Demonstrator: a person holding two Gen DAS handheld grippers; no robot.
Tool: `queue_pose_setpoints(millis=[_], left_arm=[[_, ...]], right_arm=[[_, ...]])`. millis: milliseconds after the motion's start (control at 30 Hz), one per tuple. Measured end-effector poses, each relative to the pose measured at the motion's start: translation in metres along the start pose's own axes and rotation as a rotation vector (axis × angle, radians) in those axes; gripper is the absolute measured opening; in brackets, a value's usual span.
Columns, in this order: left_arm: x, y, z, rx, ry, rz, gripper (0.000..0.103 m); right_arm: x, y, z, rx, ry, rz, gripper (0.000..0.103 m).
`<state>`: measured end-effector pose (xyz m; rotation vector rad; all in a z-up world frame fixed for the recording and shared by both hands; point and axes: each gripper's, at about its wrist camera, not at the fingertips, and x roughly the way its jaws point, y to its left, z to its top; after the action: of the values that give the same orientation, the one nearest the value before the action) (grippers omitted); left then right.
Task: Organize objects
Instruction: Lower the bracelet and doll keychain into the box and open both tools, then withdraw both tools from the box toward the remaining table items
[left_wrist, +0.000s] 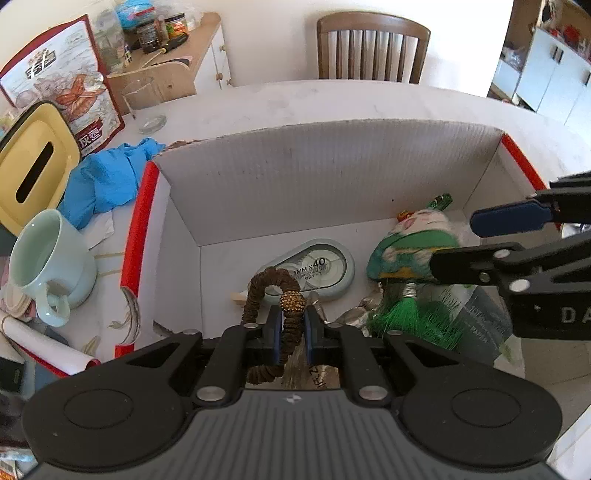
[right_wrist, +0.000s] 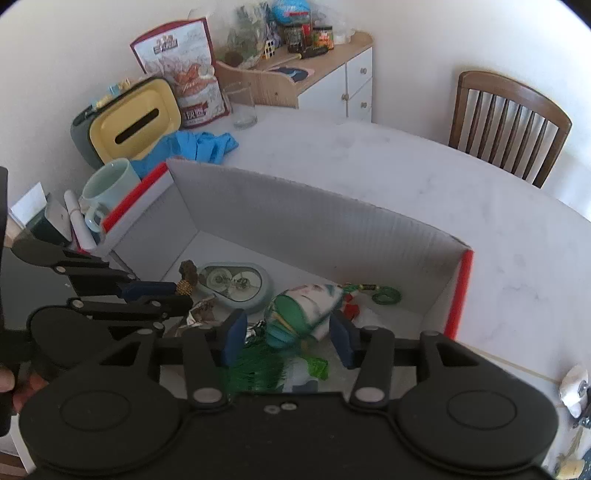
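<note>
Brown hair tie (left_wrist: 275, 291) with a gold bead sits clamped between the left gripper's (left_wrist: 294, 325) blue fingers (left_wrist: 277, 325), its loop hanging over the floor of the white cardboard box (left_wrist: 332, 177) with red-edged flaps. Below it in the box lies a pale green correction tape dispenser (left_wrist: 317, 269). Beside that rests a green tasselled charm (right_wrist: 306, 310). The right gripper (right_wrist: 288, 339) hovers over this charm with its fingers (right_wrist: 234, 338) apart on either side, not pressing it. The box stands on a pale surface (right_wrist: 443, 177). Left of the box are a blue cloth (left_wrist: 107, 177), a mint mug (left_wrist: 48, 258) and a yellow-lidded tissue box (left_wrist: 33, 162).
</note>
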<state>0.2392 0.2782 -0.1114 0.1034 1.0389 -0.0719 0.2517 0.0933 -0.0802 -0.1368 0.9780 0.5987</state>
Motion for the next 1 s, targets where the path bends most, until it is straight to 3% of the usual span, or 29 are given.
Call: queue_pose_setpoints(millis=[533, 1000], left_arm=[[-0.044, -0.013, -0.01, -0.057, -0.086, -0.063, 0.012], [-0.112, -0.061, -0.006, -0.011, -0.198, -0.09, 0.012]], right_arm=[[-0.062, -0.012, -0.015, 0.033, -0.112, 0.051, 0.059], [-0.137, -0.023, -0.037, 0.016, -0.235, 0.071, 0.07]])
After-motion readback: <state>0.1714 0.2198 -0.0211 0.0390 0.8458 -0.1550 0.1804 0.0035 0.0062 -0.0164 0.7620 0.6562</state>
